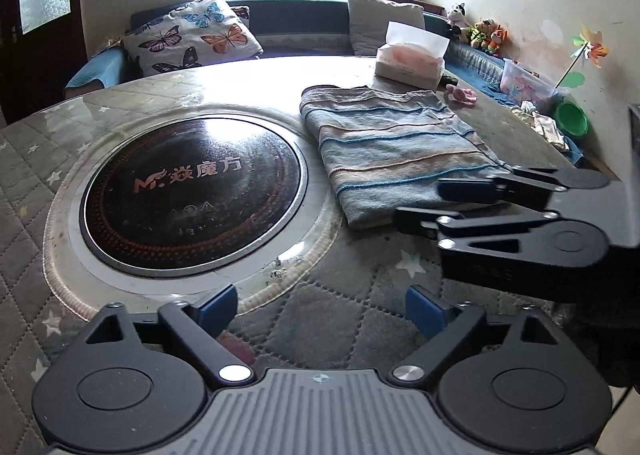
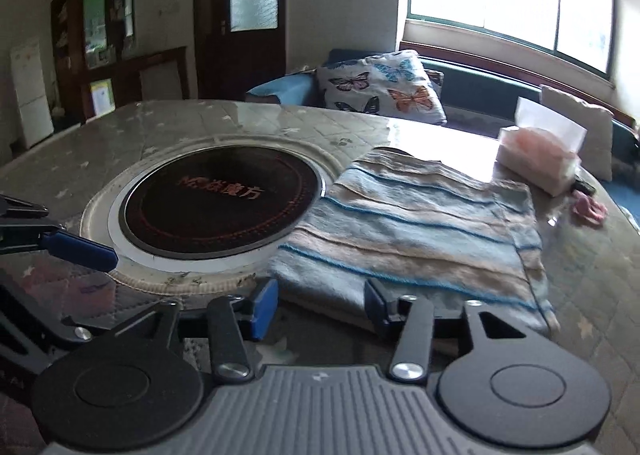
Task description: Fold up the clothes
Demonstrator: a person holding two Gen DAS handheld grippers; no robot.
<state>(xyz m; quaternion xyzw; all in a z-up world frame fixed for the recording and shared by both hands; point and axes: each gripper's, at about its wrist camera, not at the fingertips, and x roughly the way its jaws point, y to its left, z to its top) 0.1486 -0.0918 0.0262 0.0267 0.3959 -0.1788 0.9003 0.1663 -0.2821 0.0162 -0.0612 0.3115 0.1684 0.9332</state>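
Folded striped garment (image 2: 416,231) lies just beyond right gripper (image 2: 322,301), jaws apart; left gripper (image 1: 322,309) gapes wide beside the table's (image 1: 360,319) induction cooktop (image 1: 192,191)

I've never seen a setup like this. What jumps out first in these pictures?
The big round black cooktop with red lettering, sunk into the middle of the table, catches the eye first. Right beside it lies a folded striped cloth, blue and beige. The right tool sits open at the cloth's near edge, and the left tool is open over the quilted table cover.
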